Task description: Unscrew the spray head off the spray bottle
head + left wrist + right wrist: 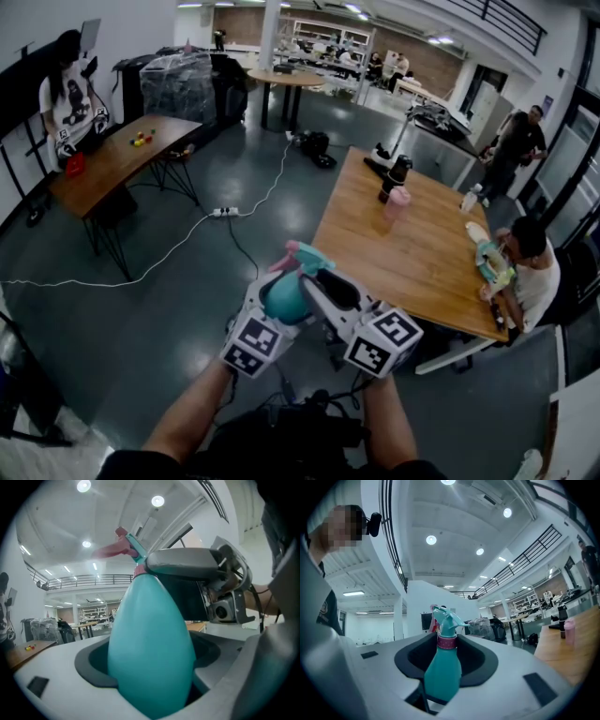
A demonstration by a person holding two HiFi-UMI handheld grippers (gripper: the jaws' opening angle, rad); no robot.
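Observation:
A teal spray bottle (284, 298) with a pink collar and a teal-and-pink spray head (302, 253) is held in mid-air in front of me. My left gripper (277, 302) is shut on the bottle's body, which fills its jaws in the left gripper view (150, 648). My right gripper (321, 283) reaches in from the right, its jaws round the bottle's upper part below the spray head (129, 545). In the right gripper view the bottle (443, 672) stands in the jaws' recess with dark gaps beside the collar (446, 641), so that gripper reads open.
A wooden table (412, 253) at the right carries a pink cup (397, 199) and a dark bottle; a person (534, 272) sits at its far side. Another wooden table (112, 164) stands at the left. A cable and power strip (225, 212) lie on the floor.

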